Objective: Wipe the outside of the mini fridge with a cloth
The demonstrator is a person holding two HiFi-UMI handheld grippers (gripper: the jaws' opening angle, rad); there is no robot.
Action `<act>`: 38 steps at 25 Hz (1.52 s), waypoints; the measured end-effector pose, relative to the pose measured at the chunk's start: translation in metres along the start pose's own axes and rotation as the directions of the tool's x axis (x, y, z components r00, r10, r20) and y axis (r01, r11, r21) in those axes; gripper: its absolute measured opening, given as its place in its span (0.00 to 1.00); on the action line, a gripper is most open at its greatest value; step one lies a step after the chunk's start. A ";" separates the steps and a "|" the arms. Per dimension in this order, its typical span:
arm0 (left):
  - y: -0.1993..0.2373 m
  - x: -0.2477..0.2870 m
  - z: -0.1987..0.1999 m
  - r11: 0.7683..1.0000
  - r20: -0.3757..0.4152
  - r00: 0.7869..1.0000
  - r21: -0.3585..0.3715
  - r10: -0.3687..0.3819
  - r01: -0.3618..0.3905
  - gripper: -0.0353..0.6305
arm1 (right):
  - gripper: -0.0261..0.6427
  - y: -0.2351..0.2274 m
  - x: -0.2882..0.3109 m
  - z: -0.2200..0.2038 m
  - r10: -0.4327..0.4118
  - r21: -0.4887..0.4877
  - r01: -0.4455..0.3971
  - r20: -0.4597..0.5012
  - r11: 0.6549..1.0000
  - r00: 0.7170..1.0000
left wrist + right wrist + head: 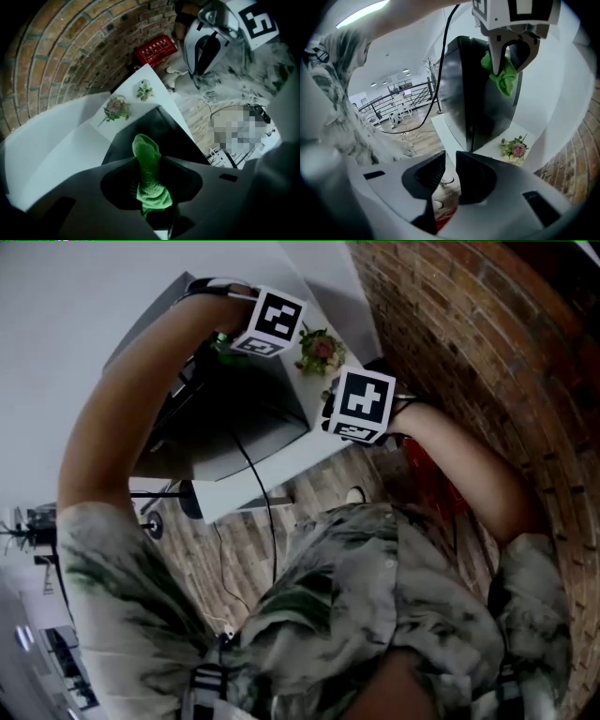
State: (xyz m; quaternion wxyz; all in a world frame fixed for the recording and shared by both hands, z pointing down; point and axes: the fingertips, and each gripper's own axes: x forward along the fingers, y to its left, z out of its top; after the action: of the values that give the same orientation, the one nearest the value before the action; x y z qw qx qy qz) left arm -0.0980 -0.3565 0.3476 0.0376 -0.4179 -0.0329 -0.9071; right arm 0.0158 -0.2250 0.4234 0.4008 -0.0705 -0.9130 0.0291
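The black mini fridge [234, 423] stands on a white table [272, 476]. My left gripper [150, 174] is shut on a green cloth [149, 171], held just above the fridge's top [161, 125]. In the right gripper view the left gripper [509, 55] hangs against the fridge's upper edge [476, 89] with the cloth [504, 77] bunched in its jaws. My right gripper [450, 161] is shut on nothing and sits lower, off the fridge's front corner. In the head view only the marker cubes, left [270, 322] and right [362, 406], show; the jaws are hidden.
A small bunch of flowers [319, 348] lies on the table beside the fridge. A brick wall [487, 362] runs close on the right, with a red box [154, 49] at its foot. A black cable [267, 512] trails from the fridge to the wooden floor.
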 end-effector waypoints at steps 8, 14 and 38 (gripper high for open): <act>-0.017 0.056 0.034 0.986 -0.097 0.987 0.098 -0.127 0.136 0.25 | 0.17 -0.008 -0.003 -0.022 -0.042 0.075 0.039 0.033 0.996 0.999; -0.028 0.102 0.085 0.975 -0.099 0.977 0.101 -0.191 0.200 0.25 | 0.17 -0.002 -0.005 -0.046 -0.059 0.130 0.053 0.043 0.990 0.997; 0.016 0.138 0.136 0.995 0.012 0.996 -0.027 -0.092 0.093 0.25 | 0.17 0.016 0.001 -0.087 -0.029 0.178 0.027 0.008 0.984 1.000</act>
State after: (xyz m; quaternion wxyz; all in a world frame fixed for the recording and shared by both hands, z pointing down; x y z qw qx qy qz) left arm -0.0832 -0.3654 0.5406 -0.0104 -0.4211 -0.0400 -0.9061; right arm 0.0811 -0.2092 0.4815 0.4009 -0.0215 -0.9098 0.1052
